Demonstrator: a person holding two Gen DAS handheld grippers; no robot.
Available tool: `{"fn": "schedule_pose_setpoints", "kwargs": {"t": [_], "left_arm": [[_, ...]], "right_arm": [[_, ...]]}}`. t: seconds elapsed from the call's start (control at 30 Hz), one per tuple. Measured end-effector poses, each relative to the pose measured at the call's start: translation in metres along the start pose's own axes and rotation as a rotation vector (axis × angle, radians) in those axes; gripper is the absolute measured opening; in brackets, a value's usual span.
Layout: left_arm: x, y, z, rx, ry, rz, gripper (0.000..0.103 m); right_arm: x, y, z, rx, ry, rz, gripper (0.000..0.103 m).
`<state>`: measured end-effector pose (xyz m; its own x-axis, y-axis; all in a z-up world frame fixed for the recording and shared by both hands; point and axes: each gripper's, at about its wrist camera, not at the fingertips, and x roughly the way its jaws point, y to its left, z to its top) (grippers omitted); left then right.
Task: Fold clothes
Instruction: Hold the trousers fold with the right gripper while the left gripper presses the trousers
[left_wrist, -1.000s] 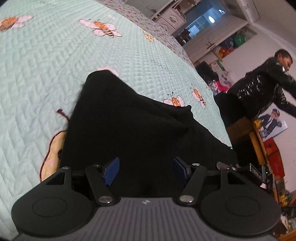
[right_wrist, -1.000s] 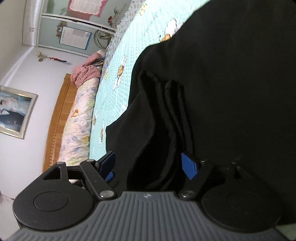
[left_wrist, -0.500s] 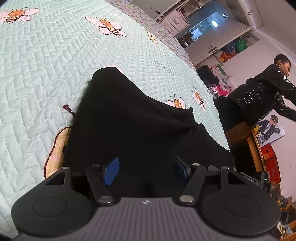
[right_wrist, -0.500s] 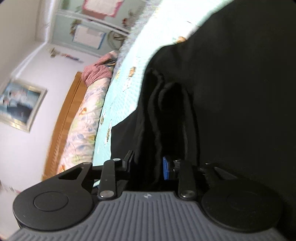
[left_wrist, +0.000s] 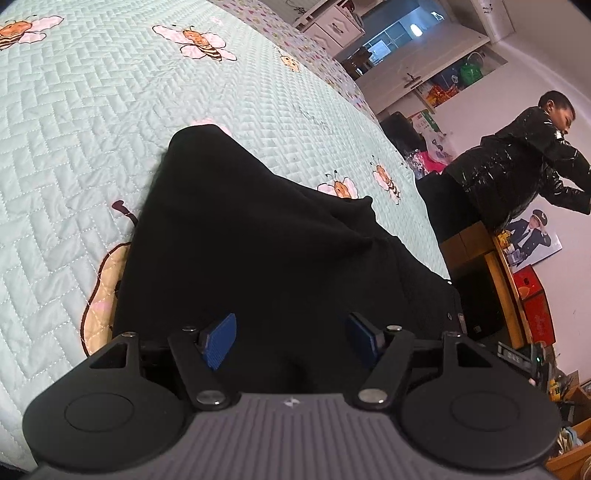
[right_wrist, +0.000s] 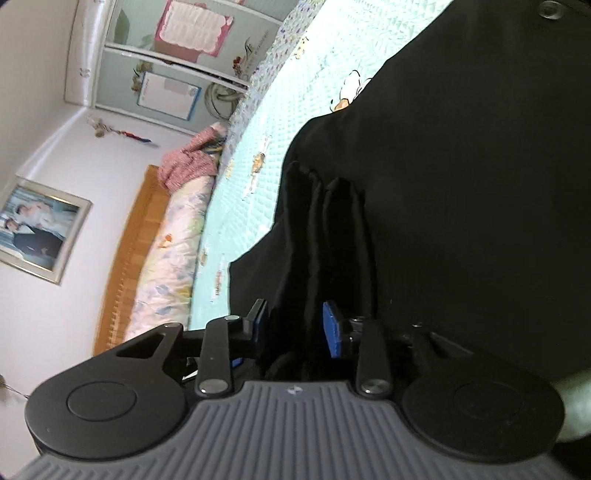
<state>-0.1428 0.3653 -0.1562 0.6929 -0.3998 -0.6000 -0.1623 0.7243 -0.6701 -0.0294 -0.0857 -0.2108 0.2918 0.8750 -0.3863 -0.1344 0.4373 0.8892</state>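
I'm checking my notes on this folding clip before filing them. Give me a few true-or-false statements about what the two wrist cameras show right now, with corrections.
1. The black garment lies on a mint-green quilt printed with bees. True.
2. The right gripper has its pads closed on a bunched fold of the black garment. True.
3. The left gripper is clamped tight on the fabric. False: its blue pads stand apart, with the garment under them.
4. The garment is white. False: it is black.
5. A person in a shiny black jacket stands beyond the bed. True.
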Motion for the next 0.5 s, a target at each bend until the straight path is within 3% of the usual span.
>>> {"fn": "schedule_pose_setpoints", "kwargs": {"t": [0.17, 0.5], "left_arm": [[-0.003, -0.001, 0.001, -0.010, 0.001, -0.005, 0.069], [-0.004, -0.001, -0.001, -0.008, -0.005, -0.018, 0.070]], "right_arm": [[-0.016, 0.005, -0.013, 0.021, -0.022, 0.004, 0.046], [0.004, 0.004, -0.019, 0.088, 0.047, 0.048, 0.050]]}}
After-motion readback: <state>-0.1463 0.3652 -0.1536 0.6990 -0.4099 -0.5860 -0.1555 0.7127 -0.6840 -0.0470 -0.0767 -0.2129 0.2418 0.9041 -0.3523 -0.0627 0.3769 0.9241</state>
